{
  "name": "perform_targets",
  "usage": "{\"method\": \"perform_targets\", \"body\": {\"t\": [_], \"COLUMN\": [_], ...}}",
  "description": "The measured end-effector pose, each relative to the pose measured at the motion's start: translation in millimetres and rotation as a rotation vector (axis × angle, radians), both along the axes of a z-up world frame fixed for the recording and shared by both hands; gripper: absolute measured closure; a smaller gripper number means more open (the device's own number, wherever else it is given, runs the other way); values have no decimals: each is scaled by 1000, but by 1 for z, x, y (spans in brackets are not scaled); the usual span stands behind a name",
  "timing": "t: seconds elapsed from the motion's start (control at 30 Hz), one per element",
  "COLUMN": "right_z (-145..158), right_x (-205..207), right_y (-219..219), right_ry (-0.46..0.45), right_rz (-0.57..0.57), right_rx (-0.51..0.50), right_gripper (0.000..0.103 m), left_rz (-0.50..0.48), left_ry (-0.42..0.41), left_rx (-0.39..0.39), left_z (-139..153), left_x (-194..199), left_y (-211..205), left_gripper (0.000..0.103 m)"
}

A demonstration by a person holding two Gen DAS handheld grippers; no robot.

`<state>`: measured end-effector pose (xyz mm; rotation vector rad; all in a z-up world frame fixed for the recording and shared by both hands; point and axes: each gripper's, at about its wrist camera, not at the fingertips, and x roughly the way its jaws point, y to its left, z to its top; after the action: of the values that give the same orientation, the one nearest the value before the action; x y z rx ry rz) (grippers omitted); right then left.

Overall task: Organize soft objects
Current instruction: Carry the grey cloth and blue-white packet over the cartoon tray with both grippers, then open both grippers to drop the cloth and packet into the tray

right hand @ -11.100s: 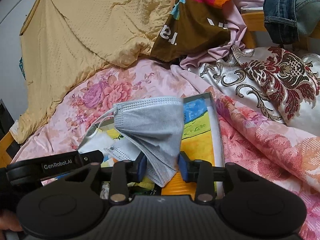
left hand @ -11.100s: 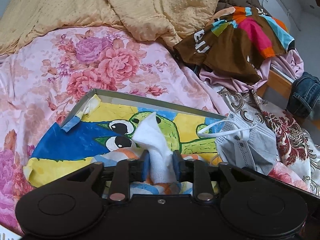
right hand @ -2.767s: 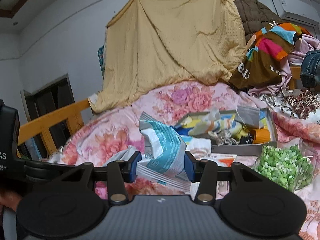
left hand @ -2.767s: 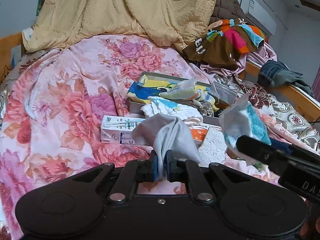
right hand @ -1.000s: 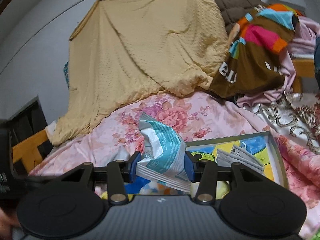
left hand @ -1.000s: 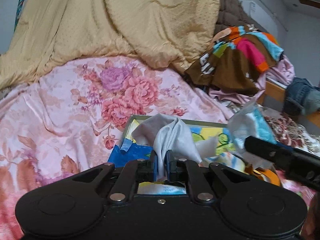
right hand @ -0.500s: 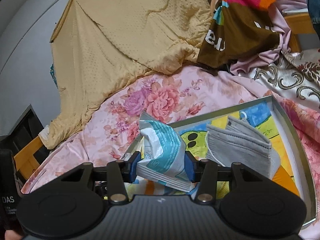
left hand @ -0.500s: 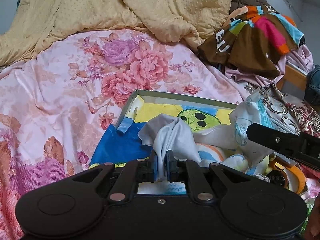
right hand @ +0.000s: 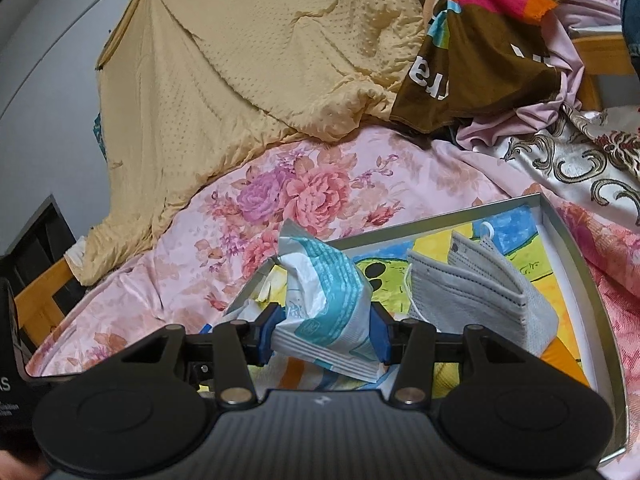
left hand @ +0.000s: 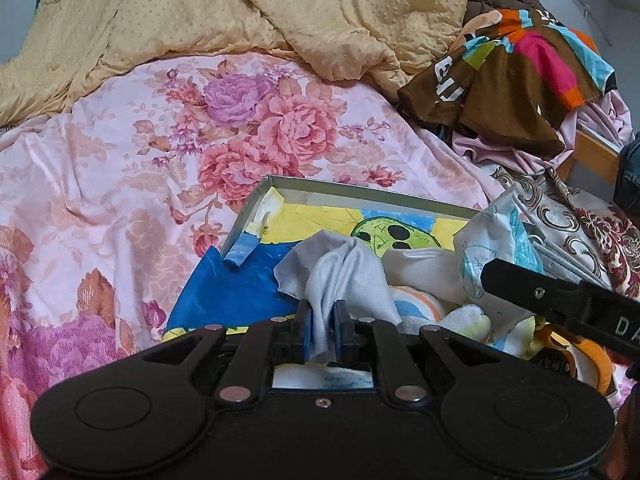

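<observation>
my left gripper [left hand: 321,330] is pinching a grey cloth [left hand: 336,276] low centre, over the box [left hand: 360,194]. right gripper [right hand: 323,336] squeezes a tissue pack [right hand: 326,304] beside the masks [right hand: 480,296].

**What I'm seeing around the bed**

I'm looking at a pink floral bedspread [left hand: 168,168] that is lying across the bed. A yellow dotted blanket [right hand: 256,68] is draping down behind it, bunching where it meets the florals. To the right, a brown shirt with bright stripes [left hand: 508,80] is sitting on a lilac cloth [right hand: 516,124]. A cream fabric with red and gold scrollwork [right hand: 580,160] is spreading nearer me. A wooden bed rail [right hand: 40,296] is showing at the far left.
</observation>
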<state>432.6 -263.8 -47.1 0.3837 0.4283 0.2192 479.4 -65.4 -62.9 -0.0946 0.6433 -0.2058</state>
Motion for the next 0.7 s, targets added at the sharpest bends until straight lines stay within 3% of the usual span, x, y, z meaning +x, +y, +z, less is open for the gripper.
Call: {"method": "perform_targets", "body": {"t": [0.27, 0.7], "right_z": [-2, 14], "right_x": [0, -18], "right_y": [3, -2], "right_ry": [20, 20], "right_rz": [4, 5], "right_rx": [-18, -63], "right_gripper": [42, 19], "left_rz": [22, 62], "left_ry": [11, -1], "left_rx": [1, -44], "left_z": [-1, 14], "left_x": [-7, -33], "left_y": [2, 16], "left_gripper": [84, 52]}}
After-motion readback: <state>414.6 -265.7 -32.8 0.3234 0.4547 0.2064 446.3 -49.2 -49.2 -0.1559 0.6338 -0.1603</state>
